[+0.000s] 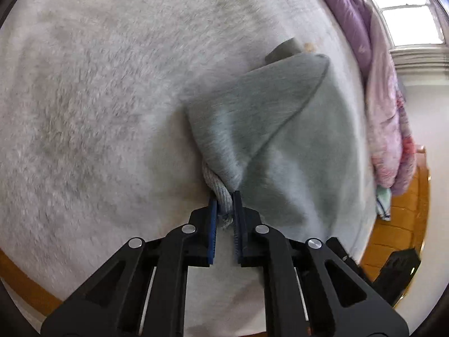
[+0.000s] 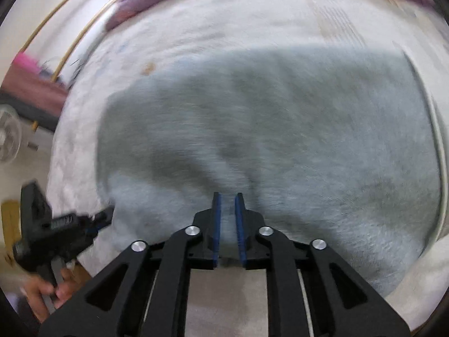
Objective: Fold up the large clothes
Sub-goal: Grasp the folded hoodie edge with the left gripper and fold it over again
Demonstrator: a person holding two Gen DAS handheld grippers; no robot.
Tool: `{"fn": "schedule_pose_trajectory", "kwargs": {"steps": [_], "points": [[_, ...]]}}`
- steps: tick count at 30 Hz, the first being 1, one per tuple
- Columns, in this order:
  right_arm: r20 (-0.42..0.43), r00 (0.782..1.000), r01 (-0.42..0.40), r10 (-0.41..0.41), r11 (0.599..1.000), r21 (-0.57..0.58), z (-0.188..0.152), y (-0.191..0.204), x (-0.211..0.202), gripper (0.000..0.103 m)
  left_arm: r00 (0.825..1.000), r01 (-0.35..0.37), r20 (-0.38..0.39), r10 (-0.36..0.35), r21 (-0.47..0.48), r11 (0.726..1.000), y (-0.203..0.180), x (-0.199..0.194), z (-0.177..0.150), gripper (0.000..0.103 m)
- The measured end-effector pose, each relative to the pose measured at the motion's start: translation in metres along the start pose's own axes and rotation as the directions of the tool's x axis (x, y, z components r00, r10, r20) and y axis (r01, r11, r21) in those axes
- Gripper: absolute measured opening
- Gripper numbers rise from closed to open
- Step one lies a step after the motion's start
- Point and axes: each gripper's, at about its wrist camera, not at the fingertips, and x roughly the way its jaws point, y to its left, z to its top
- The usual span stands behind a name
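While one grey garment [image 1: 294,146] lies spread on a bed covered by a white fleecy blanket [image 1: 98,98], two claws work at it, one in each of the person's hands. Seen from the left wrist camera, the blanket fills the left and far part of the scene, and a strip of brown wooden bed frame [image 1: 25,278] shows at the near left edge. Right of centre the garment has one flap folded diagonally over itself, with a single dark ribbed cuff [image 1: 282,49] poking out at its far tip. The left claw [image 1: 225,196] is nearly closed, pinching a bunched ribbed edge [image 1: 221,196] of the garment between its two blue pads. Farther right, one purple and pink quilt [image 1: 373,70] is heaped along the bed's edge, with one bright window [image 1: 409,25] beyond it.

From the right wrist camera, one hand [image 2: 47,295] at the near left grips the left claw's handle, and one white fan [image 2: 8,137] stands on the floor beside the bed. The garment, badly blurred, covers the middle and right of the bed. The right claw [image 2: 228,196] hangs over its near edge with the two blue pads slightly apart; blur hides whether any cloth sits between them.
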Motion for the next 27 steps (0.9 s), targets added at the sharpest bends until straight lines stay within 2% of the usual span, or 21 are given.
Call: {"fn": "schedule_pose_trajectory", "kwargs": {"steps": [3,4,5,9,11,14,19,21,22,23,25,27], "points": [[0.048,0.998,-0.031,0.037,0.991,-0.132,-0.002,0.028,-0.012,0.031,0.998,0.052,0.027,-0.053,0.041,0.998,-0.016,-0.021,-0.002,0.007],[0.054,0.996,-0.054,0.065,0.983,-0.177,-0.003,0.039,-0.015,0.048,0.997,0.065,0.033,-0.067,0.050,0.997,-0.021,-0.028,-0.003,0.007],[0.057,0.994,-0.081,0.095,0.973,-0.214,-0.005,0.048,-0.018,0.060,0.996,0.084,0.038,-0.086,0.059,0.995,-0.027,-0.036,-0.004,0.007],[0.056,0.977,-0.171,0.208,0.907,-0.385,-0.017,0.091,-0.027,0.066,0.991,0.126,0.040,-0.129,0.062,0.990,-0.043,-0.054,-0.005,0.003],[0.047,0.979,-0.157,0.199,0.880,-0.447,-0.021,0.109,-0.019,0.066,0.989,0.138,0.040,-0.141,0.070,0.988,-0.052,-0.058,-0.010,0.003],[0.052,0.980,-0.147,0.195,0.866,-0.479,-0.019,0.125,-0.001,0.066,0.987,0.148,0.046,-0.152,0.089,0.985,-0.068,-0.058,-0.013,0.003],[0.084,0.982,-0.108,0.169,0.870,-0.482,-0.007,0.137,0.026,0.067,0.984,0.167,0.052,-0.171,0.081,0.983,-0.068,-0.066,-0.011,0.003],[0.091,0.982,-0.106,0.165,0.882,-0.459,0.002,0.134,0.032,0.063,0.982,0.175,0.050,-0.180,0.096,0.980,-0.073,-0.068,-0.012,0.003],[0.096,0.982,-0.101,0.161,0.885,-0.454,0.005,0.133,0.032,0.044,0.982,0.174,0.053,-0.180,0.107,0.979,-0.075,-0.070,-0.014,0.003],[0.092,0.983,-0.102,0.159,0.888,-0.449,0.007,0.132,0.032,0.031,0.984,0.160,0.056,-0.167,0.117,0.980,-0.078,-0.070,-0.016,0.003],[0.063,0.982,-0.139,0.179,0.902,-0.408,0.014,0.126,0.031,0.018,0.981,0.178,0.056,-0.186,0.122,0.977,-0.083,-0.071,-0.019,0.004],[0.045,0.978,-0.178,0.202,0.932,-0.315,0.021,0.113,0.029,0.016,0.972,0.200,0.091,-0.216,0.156,0.967,-0.095,-0.082,-0.024,0.004]]}}
